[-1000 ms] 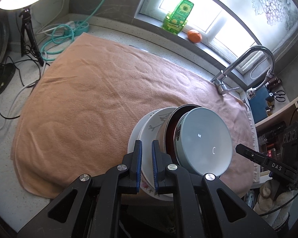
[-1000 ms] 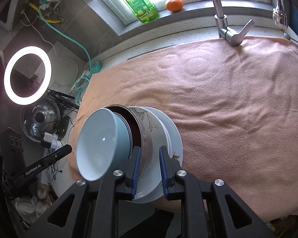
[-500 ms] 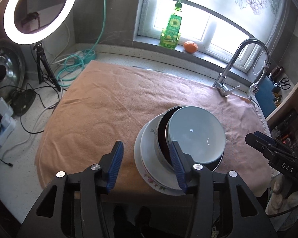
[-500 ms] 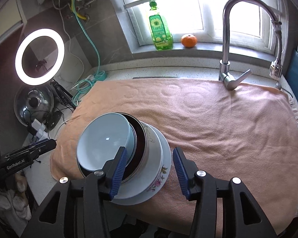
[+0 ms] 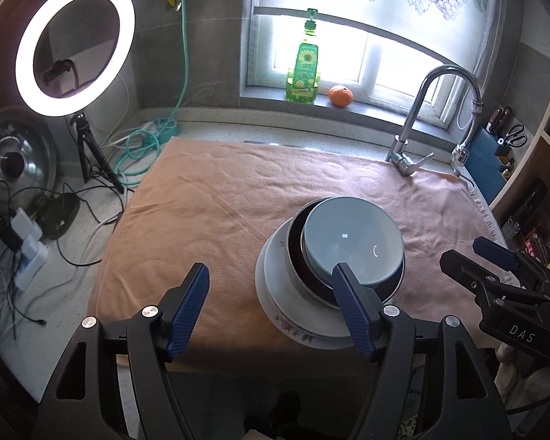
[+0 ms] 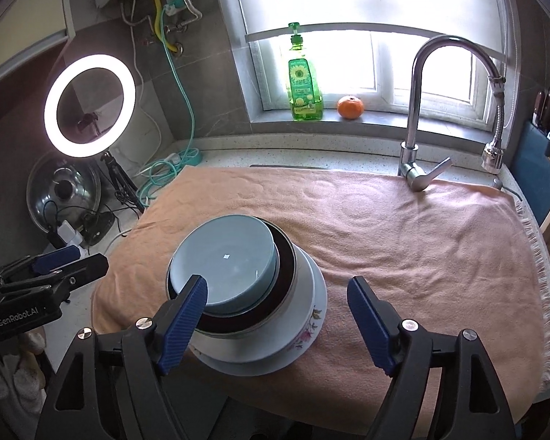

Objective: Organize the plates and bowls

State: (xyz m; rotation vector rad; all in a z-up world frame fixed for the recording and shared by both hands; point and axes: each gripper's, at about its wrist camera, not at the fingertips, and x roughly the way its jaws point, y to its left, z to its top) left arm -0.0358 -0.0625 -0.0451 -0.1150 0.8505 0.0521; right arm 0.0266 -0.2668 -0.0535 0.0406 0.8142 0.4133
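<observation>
A stack rests on the peach towel [image 5: 216, 220] near its front edge. A pale blue bowl [image 5: 352, 244] [image 6: 225, 262] sits on top, inside a steel bowl with a dark red inside [image 5: 300, 271] [image 6: 282, 286]. Under these lie a white flowered bowl [image 6: 304, 330] and a white plate [image 5: 266, 286] [image 6: 249, 365]. My left gripper [image 5: 271, 310] hovers just in front of the stack's left side, its jaws opening with nothing between them. My right gripper [image 6: 277, 324] hovers in front of the stack's right side, jaws opening too and holding nothing.
A green soap bottle [image 6: 304, 84] and an orange [image 6: 350, 107] stand on the window sill. A chrome faucet [image 6: 421, 117] rises at the towel's back right. A ring light [image 5: 75, 46], a pot lid [image 5: 11, 168] and cables crowd the counter on the left.
Both grippers let go of the stack's rim, opened wide and drew back and up. The stack, tilted a second ago, now sits level on the towel.
</observation>
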